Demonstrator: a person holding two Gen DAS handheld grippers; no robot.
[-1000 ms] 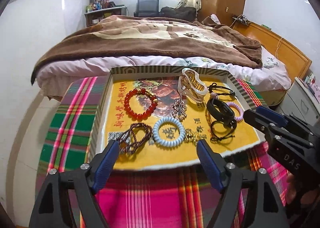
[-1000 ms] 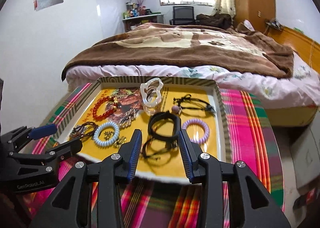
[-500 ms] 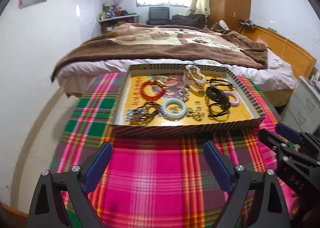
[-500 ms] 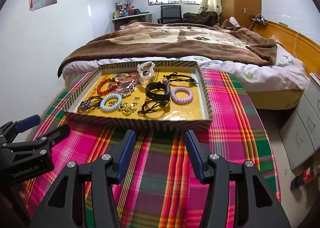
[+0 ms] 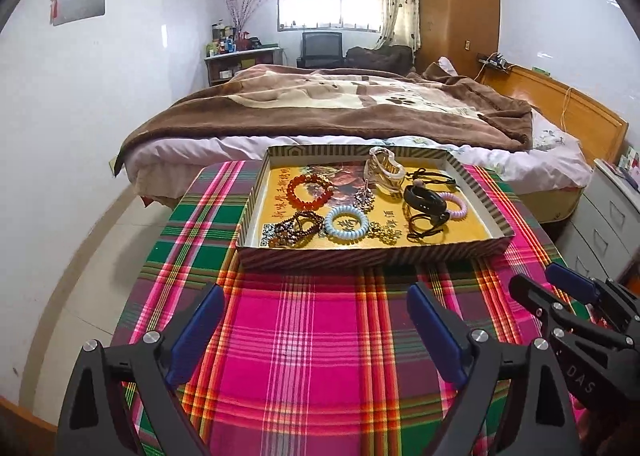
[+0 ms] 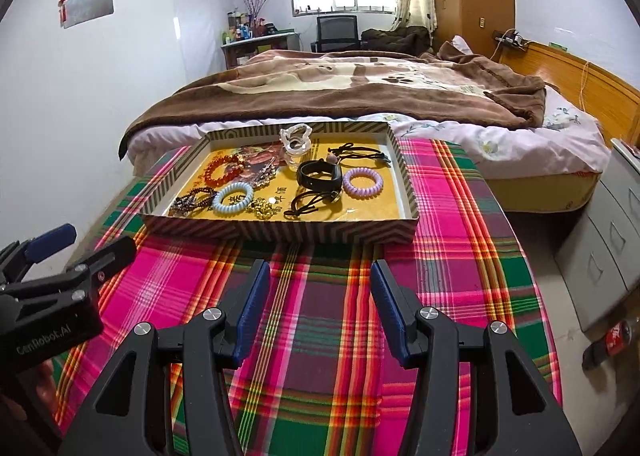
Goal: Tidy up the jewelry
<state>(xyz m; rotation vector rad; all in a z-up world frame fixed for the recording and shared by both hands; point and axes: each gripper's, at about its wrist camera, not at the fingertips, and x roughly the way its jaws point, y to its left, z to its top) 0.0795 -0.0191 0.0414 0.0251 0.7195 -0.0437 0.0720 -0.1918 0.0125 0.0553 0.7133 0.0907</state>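
Note:
A striped cardboard tray (image 5: 360,256) (image 6: 280,232) with a yellow bottom stands on the plaid table. In it lie a red bead bracelet (image 5: 310,191), a light blue coil band (image 5: 346,223), a dark bead bracelet (image 5: 294,230), a black wristband (image 5: 424,201), a purple coil band (image 6: 363,183), black cords (image 6: 310,205), gold charms (image 5: 382,232) and a clear bangle holder (image 6: 296,139). My left gripper (image 5: 316,330) is open and empty over the cloth, well short of the tray. My right gripper (image 6: 318,304) is open and empty, also short of the tray.
The plaid tablecloth (image 5: 320,356) covers the round table. A bed with a brown blanket (image 5: 340,107) stands just behind the tray. Grey drawers (image 6: 608,240) stand at the right. A red bottle (image 6: 612,338) lies on the floor.
Both grippers have drawn back from over the tray toward the table's near side. The tray now looks farther away. The jewelry has not moved.

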